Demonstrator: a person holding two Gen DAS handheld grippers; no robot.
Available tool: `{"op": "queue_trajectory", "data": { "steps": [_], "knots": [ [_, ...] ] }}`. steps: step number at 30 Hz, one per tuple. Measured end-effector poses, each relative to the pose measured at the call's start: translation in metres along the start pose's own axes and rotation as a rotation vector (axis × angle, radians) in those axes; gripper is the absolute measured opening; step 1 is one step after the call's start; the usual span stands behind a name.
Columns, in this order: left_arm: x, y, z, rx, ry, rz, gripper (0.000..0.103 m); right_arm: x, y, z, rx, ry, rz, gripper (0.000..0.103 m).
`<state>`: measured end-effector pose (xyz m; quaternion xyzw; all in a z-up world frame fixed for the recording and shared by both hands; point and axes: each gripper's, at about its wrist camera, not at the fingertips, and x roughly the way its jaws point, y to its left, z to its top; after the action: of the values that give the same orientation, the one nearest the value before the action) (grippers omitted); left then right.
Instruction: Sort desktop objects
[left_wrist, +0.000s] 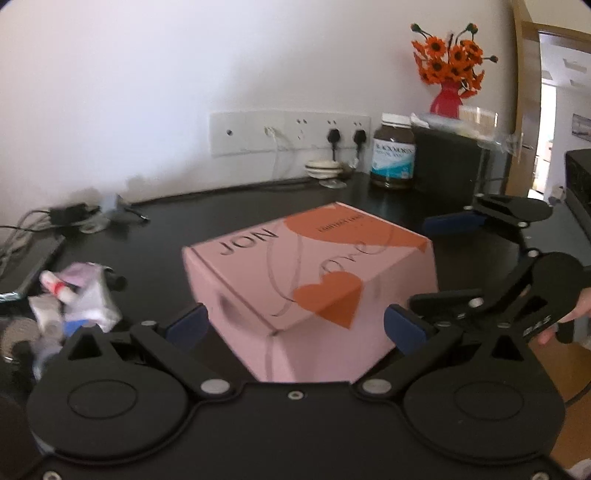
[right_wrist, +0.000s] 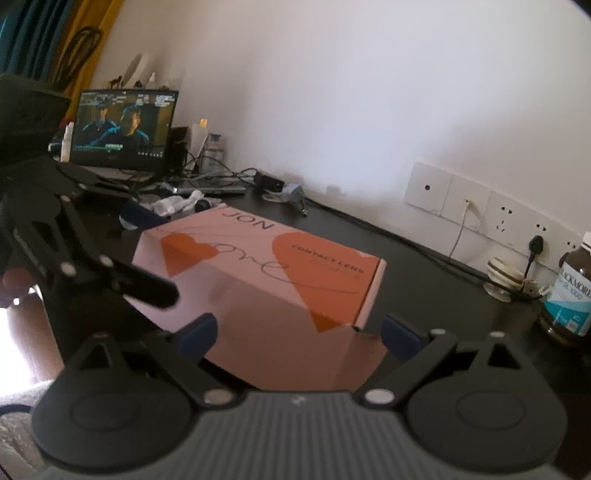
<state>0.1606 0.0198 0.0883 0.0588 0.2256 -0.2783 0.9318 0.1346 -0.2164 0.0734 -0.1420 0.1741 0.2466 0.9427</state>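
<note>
A pink cardboard box (left_wrist: 295, 266) printed with orange hearts lies on the black desk (left_wrist: 166, 229). My left gripper (left_wrist: 295, 323) stands open, its blue pads on either side of the box's near corner. In the same view my right gripper (left_wrist: 424, 262) comes in from the right, open, with its fingers straddling the box's right end. The right wrist view has the box (right_wrist: 258, 273) between the right gripper's (right_wrist: 299, 334) spread pads. The left gripper (right_wrist: 168, 256) reaches over the box's left end there. I cannot tell whether any pad touches the box.
A heap of small tubes and packets (left_wrist: 74, 295) lies left of the box. At the back right stand a brown supplement bottle (left_wrist: 393, 155), a black container (left_wrist: 454, 162) and a red vase of orange flowers (left_wrist: 448, 74). A laptop (right_wrist: 125, 125) and cables (right_wrist: 221, 173) fill the far left.
</note>
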Motion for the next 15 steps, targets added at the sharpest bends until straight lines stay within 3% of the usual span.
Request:
{"op": "queue_trajectory", "data": {
  "steps": [6, 15],
  "knots": [
    [-0.002, 0.002, -0.001, 0.016, 0.004, -0.005, 0.103, -0.009, -0.010, -0.002, -0.007, -0.017, -0.011, 0.093],
    [0.004, -0.010, -0.011, 0.026, 0.041, -0.053, 0.103, 0.004, -0.004, -0.004, -0.109, 0.047, 0.052, 0.092]
  ]
}}
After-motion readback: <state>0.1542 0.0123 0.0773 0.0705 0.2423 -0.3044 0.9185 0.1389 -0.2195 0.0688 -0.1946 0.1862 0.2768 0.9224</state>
